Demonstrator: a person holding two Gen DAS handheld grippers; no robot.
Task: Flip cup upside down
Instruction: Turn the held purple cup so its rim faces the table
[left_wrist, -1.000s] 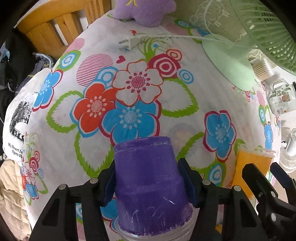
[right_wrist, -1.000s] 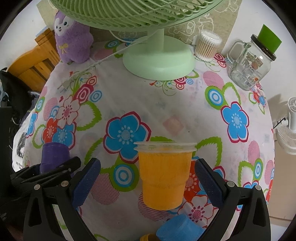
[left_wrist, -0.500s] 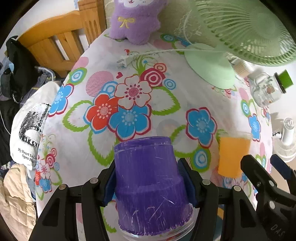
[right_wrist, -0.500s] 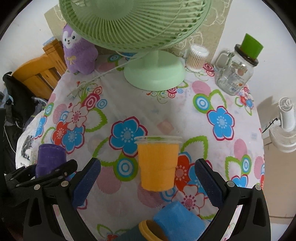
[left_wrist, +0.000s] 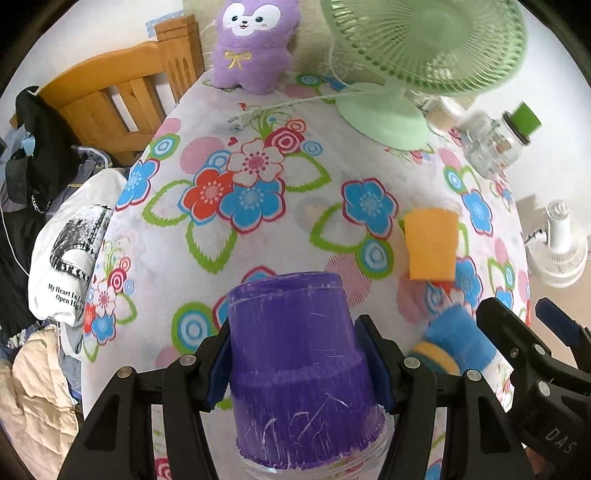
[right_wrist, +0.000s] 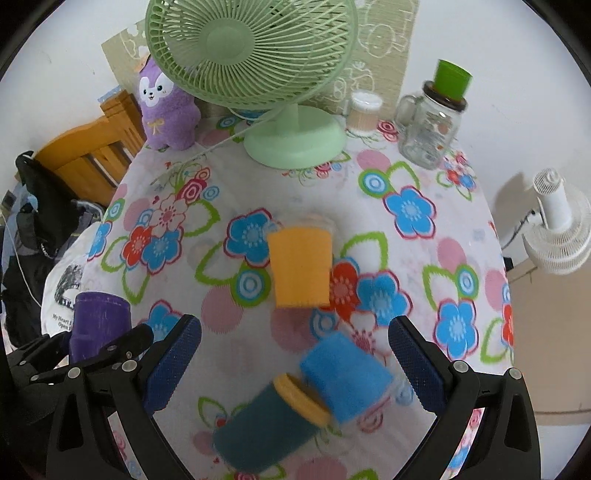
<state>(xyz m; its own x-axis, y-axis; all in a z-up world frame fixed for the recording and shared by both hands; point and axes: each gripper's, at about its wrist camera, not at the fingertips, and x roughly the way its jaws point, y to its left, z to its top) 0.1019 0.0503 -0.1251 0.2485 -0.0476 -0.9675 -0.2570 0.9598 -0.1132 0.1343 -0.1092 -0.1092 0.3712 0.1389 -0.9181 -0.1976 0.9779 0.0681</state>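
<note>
My left gripper (left_wrist: 295, 354) is shut on a purple cup (left_wrist: 299, 373), held above the flowered tablecloth (left_wrist: 258, 229) with its closed base pointing away and its clear rim toward the camera. The same cup shows in the right wrist view (right_wrist: 98, 321). My right gripper (right_wrist: 295, 362) is open and empty, raised over the table. An orange cup (right_wrist: 300, 266) stands upright beyond it; it also shows in the left wrist view (left_wrist: 430, 247). A blue cup (right_wrist: 347, 380) and a dark teal cup with a yellow rim (right_wrist: 266, 432) lie on their sides between my right fingers.
A green desk fan (right_wrist: 255, 74) stands at the back, with a purple plush toy (right_wrist: 166, 107), a glass jar with a green lid (right_wrist: 432, 122) and a small cotton-swab container (right_wrist: 364, 116). A wooden chair (left_wrist: 110, 99) and clothes are left of the table. A white fan (right_wrist: 557, 229) stands off to the right.
Both grippers have risen and pulled back from the table. The orange cup now looks smaller and farther away, and the blue and teal cups have come into view.
</note>
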